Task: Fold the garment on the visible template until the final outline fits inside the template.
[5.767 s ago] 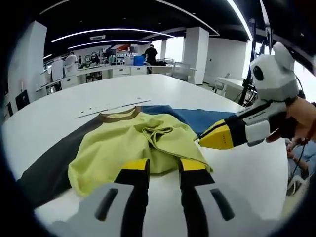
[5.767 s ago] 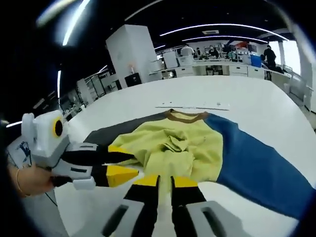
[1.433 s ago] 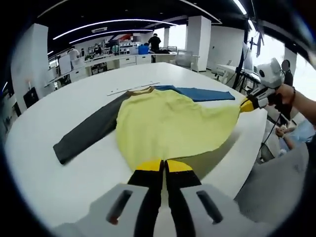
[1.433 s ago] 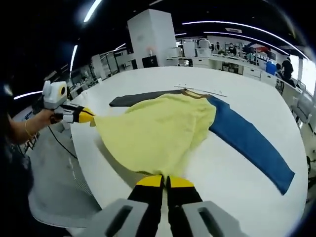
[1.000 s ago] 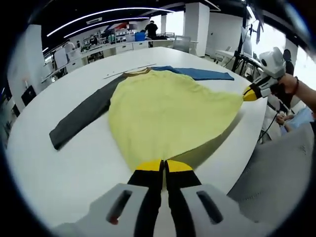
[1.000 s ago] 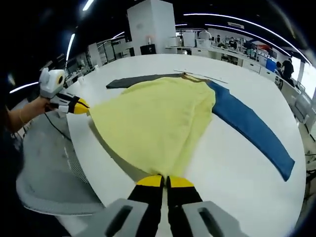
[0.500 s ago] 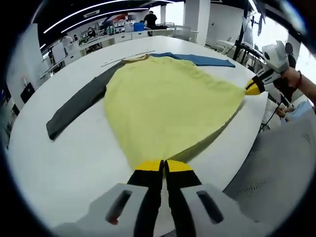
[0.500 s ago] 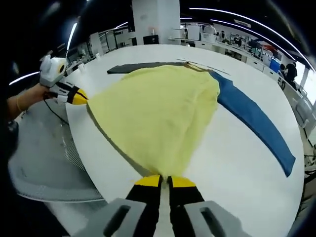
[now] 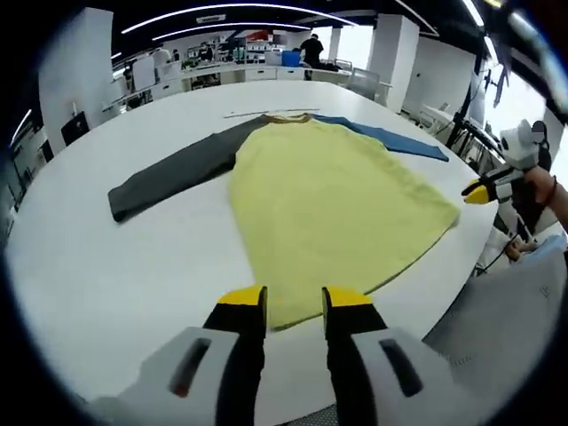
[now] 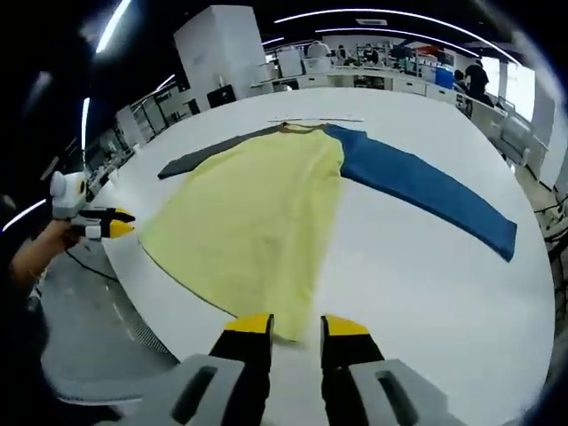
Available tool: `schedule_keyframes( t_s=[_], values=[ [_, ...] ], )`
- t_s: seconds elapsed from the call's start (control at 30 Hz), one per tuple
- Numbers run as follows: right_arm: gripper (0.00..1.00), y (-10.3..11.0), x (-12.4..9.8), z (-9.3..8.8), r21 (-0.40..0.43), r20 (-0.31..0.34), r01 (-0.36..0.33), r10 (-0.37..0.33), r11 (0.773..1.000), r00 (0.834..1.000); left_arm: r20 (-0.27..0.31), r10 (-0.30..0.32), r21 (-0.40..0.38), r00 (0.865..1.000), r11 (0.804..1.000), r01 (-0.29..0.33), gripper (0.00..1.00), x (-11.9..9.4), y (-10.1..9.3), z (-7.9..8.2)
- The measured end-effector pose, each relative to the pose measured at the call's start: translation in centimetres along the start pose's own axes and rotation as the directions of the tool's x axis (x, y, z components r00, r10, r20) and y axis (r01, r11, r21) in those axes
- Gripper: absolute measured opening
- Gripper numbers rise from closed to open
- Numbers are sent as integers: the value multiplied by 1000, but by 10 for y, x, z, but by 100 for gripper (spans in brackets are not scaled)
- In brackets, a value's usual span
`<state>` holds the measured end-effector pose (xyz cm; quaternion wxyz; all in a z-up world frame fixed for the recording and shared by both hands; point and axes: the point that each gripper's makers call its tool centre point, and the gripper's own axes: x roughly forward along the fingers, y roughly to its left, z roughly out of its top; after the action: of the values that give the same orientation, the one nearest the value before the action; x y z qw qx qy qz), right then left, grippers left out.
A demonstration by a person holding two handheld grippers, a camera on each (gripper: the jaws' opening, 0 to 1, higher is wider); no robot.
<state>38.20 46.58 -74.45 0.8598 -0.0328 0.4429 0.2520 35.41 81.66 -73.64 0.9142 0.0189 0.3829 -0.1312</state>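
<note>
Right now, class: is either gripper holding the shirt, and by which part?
Nothing held: the left gripper and right gripper are open, with the shirt lying flat.

Open-plan lab/office: rows of benches [image 9: 240, 73], pillars [image 10: 217, 49], ceiling strip lights [image 9: 222, 11].

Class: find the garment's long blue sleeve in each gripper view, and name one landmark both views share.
Left gripper view: the blue sleeve runs right from the collar, upper right.
Right gripper view: it stretches down-right, right of centre.
Shared landmark: the yellow body panel beside it.
</note>
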Motion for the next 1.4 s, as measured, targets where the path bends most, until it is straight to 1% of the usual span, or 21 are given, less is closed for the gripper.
schedule_keyframes(
  t_s=[0.1,0.13,0.23,0.3,0.47,0.57,0.67,0.7,0.8,0.83,0.87,0.9,0.93,0.97,1.03,1.17,1.23,1.3,1.4],
  values=[
    [17,-3,7,-5,6,-18,40,-40,999,999,-22,14,-3,1000,1000,-14,21,5,2,-5],
    [17,-3,9,-6,11,-21,46,-46,999,999,-33,30,-12,999,999,-30,21,7,4,-8],
    [16,-2,13,-9,18,-28,67,-67,998,997,-51,42,8,998,999,-42,19,12,5,-13],
    [16,-1,14,-11,21,-29,79,-78,997,997,-51,45,21,998,999,-44,18,13,4,-13],
    [15,-1,19,-17,33,-58,99,-97,995,994,-70,65,35,995,997,-63,15,14,7,-18],
    [13,-1,20,-19,36,-64,114,-112,993,992,-70,70,22,995,997,-68,14,15,8,-19],
    [9,4,24,-22,43,-74,114,-111,993,991,-76,76,10,994,997,-75,13,16,10,-22],
    [8,4,24,-24,53,-77,127,-123,990,989,-78,79,5,994,997,-79,13,16,11,-22],
    [5,3,25,-22,58,-70,126,-122,990,990,-81,78,-8,994,997,-79,11,17,11,-24],
    [1,4,25,-22,59,-71,124,-120,991,990,-86,78,-11,993,997,-79,11,17,11,-25],
    [0,5,26,-21,66,-68,114,-110,991,992,-99,80,-12,992,997,-81,9,18,11,-29],
    [0,5,26,-21,70,-68,115,-110,991,992,-114,86,-14,990,996,-88,9,19,12,-32],
    [0,5,26,-21,64,-70,118,-113,991,991,-92,82,-38,992,996,-86,8,19,11,-28],
    [0,4,26,-21,61,-71,120,-116,991,991,-100,76,-36,992,996,-80,6,19,11,-29],
    [0,3,24,-21,63,-70,118,-113,991,991,-101,77,-46,992,996,-82,6,19,10,-29],
    [0,-3,20,-20,88,-58,118,-113,989,992,-105,70,-54,992,996,-76,3,19,9,-28],
    [0,-6,16,-18,90,-48,123,-119,988,992,-105,70,-55,992,996,-77,1,20,10,-28],
    [0,-6,16,-17,113,-36,115,-112,987,993,-108,69,-49,992,996,-75,0,19,9,-28],
    [0,-6,16,-17,110,-32,114,-112,987,993,-113,69,-35,991,997,-73,0,18,8,-29]
  ],
)
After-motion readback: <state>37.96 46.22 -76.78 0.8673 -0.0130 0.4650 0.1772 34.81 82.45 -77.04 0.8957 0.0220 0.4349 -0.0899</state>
